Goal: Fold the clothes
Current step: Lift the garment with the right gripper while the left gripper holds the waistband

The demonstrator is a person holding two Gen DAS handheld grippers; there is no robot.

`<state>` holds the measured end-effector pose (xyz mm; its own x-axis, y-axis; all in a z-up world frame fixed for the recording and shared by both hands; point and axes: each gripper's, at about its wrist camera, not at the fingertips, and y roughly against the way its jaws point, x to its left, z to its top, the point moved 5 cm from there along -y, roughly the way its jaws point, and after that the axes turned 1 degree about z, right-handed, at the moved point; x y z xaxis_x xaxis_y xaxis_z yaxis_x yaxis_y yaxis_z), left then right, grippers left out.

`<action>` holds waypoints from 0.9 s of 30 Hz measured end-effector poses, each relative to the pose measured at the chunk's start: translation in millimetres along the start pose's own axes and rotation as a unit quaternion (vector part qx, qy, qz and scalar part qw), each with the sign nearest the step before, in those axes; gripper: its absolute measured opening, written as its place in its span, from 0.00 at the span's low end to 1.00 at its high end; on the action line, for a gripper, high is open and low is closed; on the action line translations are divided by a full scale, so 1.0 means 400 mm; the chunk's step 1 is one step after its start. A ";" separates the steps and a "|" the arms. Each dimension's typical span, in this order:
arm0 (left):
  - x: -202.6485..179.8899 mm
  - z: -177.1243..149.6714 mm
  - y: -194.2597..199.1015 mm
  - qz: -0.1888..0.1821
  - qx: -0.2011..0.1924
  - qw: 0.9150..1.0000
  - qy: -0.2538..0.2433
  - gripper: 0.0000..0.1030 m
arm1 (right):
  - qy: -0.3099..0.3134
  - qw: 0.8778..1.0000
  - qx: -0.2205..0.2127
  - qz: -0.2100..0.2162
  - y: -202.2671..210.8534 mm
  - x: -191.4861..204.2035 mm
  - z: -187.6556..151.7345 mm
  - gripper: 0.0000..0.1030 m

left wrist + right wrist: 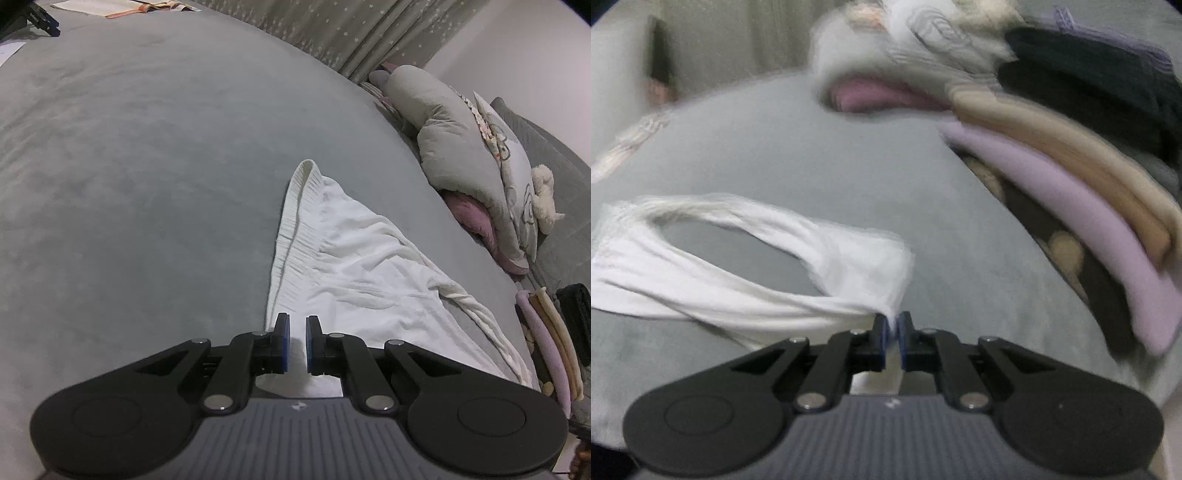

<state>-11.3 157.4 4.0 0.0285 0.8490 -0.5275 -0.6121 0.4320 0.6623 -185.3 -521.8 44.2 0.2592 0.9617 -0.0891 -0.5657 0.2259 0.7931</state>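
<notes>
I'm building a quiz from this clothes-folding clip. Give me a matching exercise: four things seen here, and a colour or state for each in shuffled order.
Things:
1. white garment
2. right gripper
3. bed cover
4. curtain

Descriptions:
A. grey, spread flat
B. shut on white cloth
C. patterned with small stars
D. rumpled, with a ribbed band

Pairs: 1-D, 2-B, 3-A, 4-C

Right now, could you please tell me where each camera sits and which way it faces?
Left wrist: on the left gripper, looking down its fingers across the grey bed cover at the white ribbed garment; only the gripper shows.
Right wrist: on the right gripper, facing the garment's pinched corner and a stack of folded clothes; blurred.
Shared: garment, bed cover, folded stack.
</notes>
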 end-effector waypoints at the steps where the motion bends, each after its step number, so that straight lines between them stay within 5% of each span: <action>1: 0.002 0.010 0.004 0.000 -0.005 1.000 0.001 0.06 | -0.008 1.000 -0.011 -0.003 -0.004 -0.010 0.001 0.13; 4: -0.001 0.064 0.001 -0.008 -0.022 1.000 0.013 0.13 | -0.046 0.997 -0.055 0.021 0.015 -0.034 0.029 0.44; 5: -0.008 0.088 -0.010 -0.014 -0.028 0.999 0.017 0.17 | -0.057 0.996 -0.069 0.029 0.008 -0.041 0.055 0.46; 7: -0.025 0.134 -0.035 -0.024 -0.037 0.999 0.024 0.30 | -0.083 0.992 -0.083 0.053 -0.021 -0.051 0.106 0.46; 9: -0.043 0.170 -0.074 -0.029 -0.039 0.999 0.024 0.55 | -0.126 0.986 -0.064 0.089 -0.094 -0.055 0.147 0.46; 14: -0.054 0.267 -0.211 0.005 -0.020 1.000 0.017 0.62 | -0.199 0.971 -0.026 0.134 -0.239 -0.068 0.210 0.48; 17: -0.046 0.296 -0.274 0.051 -0.006 0.999 0.000 0.66 | -0.180 0.975 -0.016 0.131 -0.291 -0.045 0.227 0.51; 20: -0.059 0.296 -0.311 0.047 0.004 0.999 -0.003 0.71 | -0.148 0.981 -0.016 0.124 -0.308 -0.014 0.232 0.50; 22: -0.083 0.287 -0.318 0.026 0.006 0.999 -0.018 0.69 | -0.108 0.987 -0.010 0.122 -0.300 0.018 0.229 0.24; 23: -0.097 0.281 -0.325 0.015 0.009 0.999 -0.029 0.56 | -0.102 0.987 -0.007 0.123 -0.299 0.024 0.228 0.09; 24: -0.105 0.278 -0.332 0.015 0.012 0.999 -0.037 0.31 | -0.103 0.986 -0.005 0.130 -0.297 0.027 0.229 0.04; 25: -0.108 0.276 -0.337 0.018 0.016 0.999 -0.040 0.19 | -0.101 0.986 -0.006 0.133 -0.294 0.031 0.228 0.01; 27: -0.105 0.274 -0.338 0.015 0.016 0.999 -0.028 0.10 | -0.097 0.986 -0.008 0.136 -0.285 0.039 0.228 0.00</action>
<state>156.9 96.6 -5.0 0.0551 0.8774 -0.4765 -0.5880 0.4142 0.6947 -45.5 -546.6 7.4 0.2396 0.9399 0.2433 -0.6472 -0.0322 0.7617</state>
